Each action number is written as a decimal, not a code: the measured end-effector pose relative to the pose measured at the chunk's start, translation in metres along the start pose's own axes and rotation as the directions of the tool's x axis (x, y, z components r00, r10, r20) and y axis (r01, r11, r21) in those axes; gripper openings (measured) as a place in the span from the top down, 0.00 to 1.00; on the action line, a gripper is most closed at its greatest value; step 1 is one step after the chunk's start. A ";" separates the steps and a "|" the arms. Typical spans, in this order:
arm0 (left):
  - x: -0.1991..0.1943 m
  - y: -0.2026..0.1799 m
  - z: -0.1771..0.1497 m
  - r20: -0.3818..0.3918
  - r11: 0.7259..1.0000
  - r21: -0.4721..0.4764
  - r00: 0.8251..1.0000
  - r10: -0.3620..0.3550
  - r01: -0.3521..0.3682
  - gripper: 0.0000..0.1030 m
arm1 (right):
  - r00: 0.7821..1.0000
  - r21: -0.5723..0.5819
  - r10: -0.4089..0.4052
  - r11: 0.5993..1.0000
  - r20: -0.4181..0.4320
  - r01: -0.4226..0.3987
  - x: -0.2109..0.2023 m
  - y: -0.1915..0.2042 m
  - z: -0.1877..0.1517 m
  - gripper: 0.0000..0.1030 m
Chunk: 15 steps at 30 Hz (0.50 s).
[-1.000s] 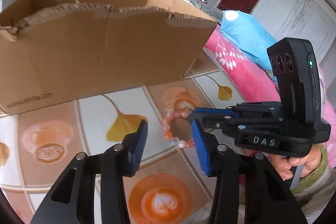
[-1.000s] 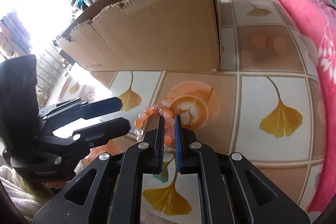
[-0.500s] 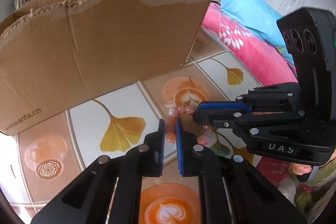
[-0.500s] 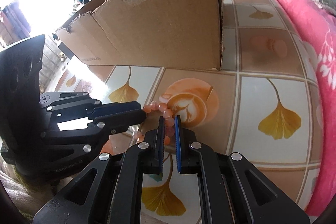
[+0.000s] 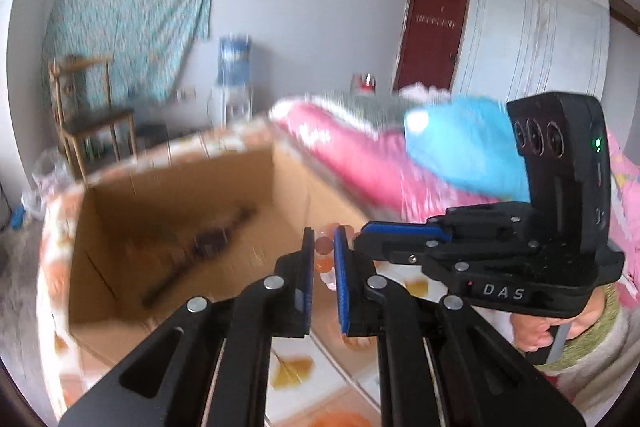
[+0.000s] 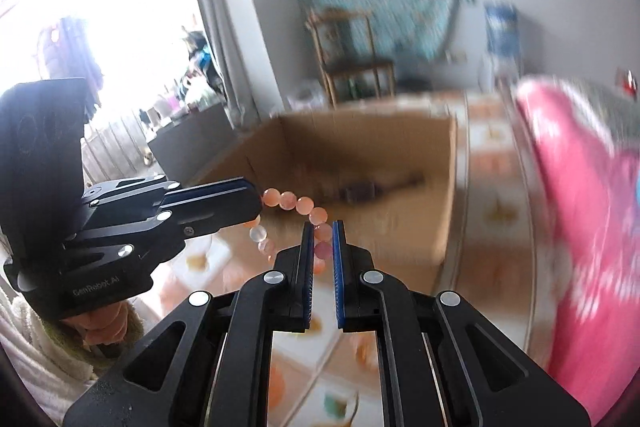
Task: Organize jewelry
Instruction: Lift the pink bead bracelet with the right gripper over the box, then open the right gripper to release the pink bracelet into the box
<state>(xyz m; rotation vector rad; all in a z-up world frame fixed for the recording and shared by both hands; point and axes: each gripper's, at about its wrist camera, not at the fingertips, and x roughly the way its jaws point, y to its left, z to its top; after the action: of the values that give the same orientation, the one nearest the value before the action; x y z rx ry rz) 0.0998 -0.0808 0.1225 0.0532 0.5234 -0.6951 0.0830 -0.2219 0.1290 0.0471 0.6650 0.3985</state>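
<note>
A bracelet of orange and pale pink beads (image 6: 286,201) hangs in the air, stretched between both grippers. My left gripper (image 5: 323,231) is shut on the bracelet (image 5: 321,264), with beads between its blue pads. My right gripper (image 6: 322,229) is shut on the other side of the loop. In the left wrist view the right gripper (image 5: 363,230) comes in from the right, its tips close beside mine. Seen from the right wrist, the left gripper (image 6: 258,205) reaches in from the left. Beyond and below stands an open cardboard box (image 5: 288,187) with a dark object (image 5: 200,247) on its bottom.
The box (image 6: 448,187) sits on a surface patterned with ginkgo leaves (image 5: 292,371). A pink quilt (image 5: 352,163) and a blue pillow (image 5: 460,151) lie to the right. A wooden chair (image 5: 92,107) and a water dispenser (image 5: 234,75) stand by the far wall. A hand (image 5: 536,331) holds the right gripper.
The left jaws closed on the beads. Both grippers then rose together and lifted the bracelet off the patterned surface. The views now look over the box's rim into it.
</note>
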 end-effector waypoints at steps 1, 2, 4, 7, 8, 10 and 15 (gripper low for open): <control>0.003 0.007 0.007 0.004 1.000 0.003 1.000 0.010 -0.010 0.91 | 1.000 -0.016 -0.009 1.000 0.010 0.009 0.004 -0.001 0.006 0.93; 0.011 0.013 0.012 -0.005 1.000 0.000 1.000 0.013 -0.013 0.91 | 1.000 -0.026 -0.013 1.000 0.011 0.013 0.010 -0.004 0.014 0.93; 0.026 0.027 0.017 -0.039 1.000 -0.030 0.999 -0.002 0.001 0.91 | 1.000 -0.029 -0.004 1.000 -0.012 0.004 0.027 -0.013 0.024 0.93; 0.064 0.055 0.015 -0.140 0.995 -0.100 0.989 -0.038 0.024 0.91 | 0.994 -0.055 -0.044 0.998 -0.097 0.039 0.060 -0.025 0.032 0.93; 0.073 0.059 0.012 -0.163 0.994 -0.111 0.986 -0.042 0.024 0.91 | 0.991 -0.058 -0.045 0.998 -0.123 0.038 0.068 -0.029 0.031 0.93; 0.093 0.065 0.004 -0.225 0.991 -0.131 0.972 -0.063 0.034 0.91 | 0.980 -0.059 -0.045 0.998 -0.195 0.034 0.086 -0.034 0.028 0.93; 0.119 0.074 -0.017 -0.362 0.983 -0.175 0.926 -0.109 0.048 0.84 | 0.957 -0.094 -0.086 0.994 -0.278 0.062 0.101 -0.038 0.019 0.82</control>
<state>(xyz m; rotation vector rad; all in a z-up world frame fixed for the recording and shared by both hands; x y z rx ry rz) 0.2153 -0.0910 0.0415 0.0096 0.9497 -0.7221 0.1794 -0.2178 0.0777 -0.1169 0.9283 0.3640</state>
